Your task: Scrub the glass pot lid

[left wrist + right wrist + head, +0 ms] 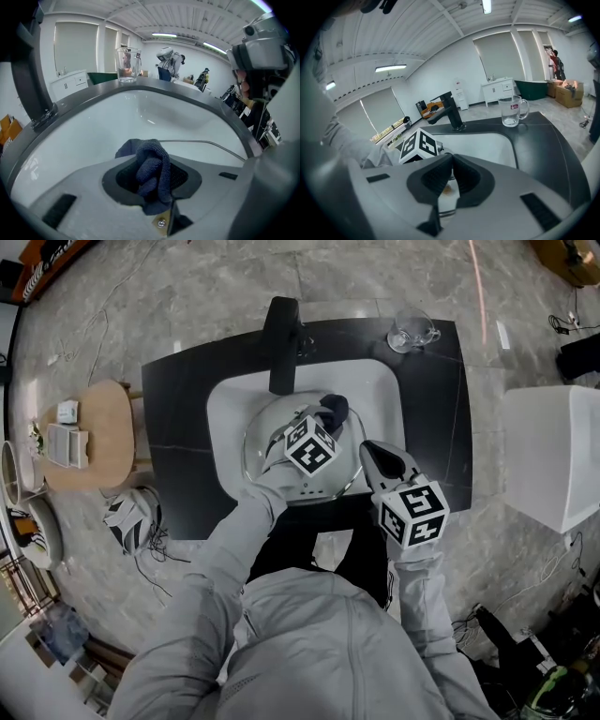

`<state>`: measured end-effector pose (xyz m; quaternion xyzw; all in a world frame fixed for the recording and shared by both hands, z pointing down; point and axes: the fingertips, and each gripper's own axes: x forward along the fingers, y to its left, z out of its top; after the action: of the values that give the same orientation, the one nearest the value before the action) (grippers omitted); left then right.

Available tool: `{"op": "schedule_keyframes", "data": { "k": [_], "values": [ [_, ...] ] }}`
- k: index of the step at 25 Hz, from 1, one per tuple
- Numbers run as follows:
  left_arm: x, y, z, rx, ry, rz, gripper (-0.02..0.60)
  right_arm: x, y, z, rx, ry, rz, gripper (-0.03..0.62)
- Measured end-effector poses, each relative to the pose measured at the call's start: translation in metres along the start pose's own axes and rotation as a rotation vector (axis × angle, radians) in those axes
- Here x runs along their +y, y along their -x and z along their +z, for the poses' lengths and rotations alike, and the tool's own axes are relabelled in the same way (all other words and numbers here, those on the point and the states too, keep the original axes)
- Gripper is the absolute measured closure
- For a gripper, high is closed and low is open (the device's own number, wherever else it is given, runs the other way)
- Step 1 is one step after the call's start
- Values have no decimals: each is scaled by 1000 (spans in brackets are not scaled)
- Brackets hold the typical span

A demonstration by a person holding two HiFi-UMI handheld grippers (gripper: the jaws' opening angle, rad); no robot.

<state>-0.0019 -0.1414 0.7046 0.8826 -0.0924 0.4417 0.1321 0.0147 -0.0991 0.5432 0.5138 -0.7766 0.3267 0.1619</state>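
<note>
Fingers (187, 177) of the left gripper (154, 187) pinch a bunched dark blue cloth (151, 157), holding it over the far part of the glass pot lid (267, 432). The lid lies inside the white sink (375, 390), dome up, and fills most of the basin. The right gripper (451, 164) sits at the lid's near right edge; its fingers (431, 180) are pressed together at the tips, and the lid's metal-banded rim shows between them lower down. A black faucet (281, 343) rises at the back of the sink. On the black counter (187, 427), a clear glass mug (410, 331) stands upright at the far right corner, well apart from the lid.
</note>
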Motion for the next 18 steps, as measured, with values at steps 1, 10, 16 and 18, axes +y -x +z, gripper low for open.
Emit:
{"op": "schedule_keyframes", "data": {
  "k": [1,10,16,18],
  "values": [
    [0,1,1,-3,-5,4,469,1,0,1,-2,2,1,563],
    [5,20,-27,66,-45,12,469,12,-1,6,-24,-17,10,563],
    [13,38,-52,120,-40,13,469,22,-6,10,-26,-30,24,563],
    [20,46,-59,129,-21,27,469,25,-8,12,-24,-34,31,563]
  ]
}}
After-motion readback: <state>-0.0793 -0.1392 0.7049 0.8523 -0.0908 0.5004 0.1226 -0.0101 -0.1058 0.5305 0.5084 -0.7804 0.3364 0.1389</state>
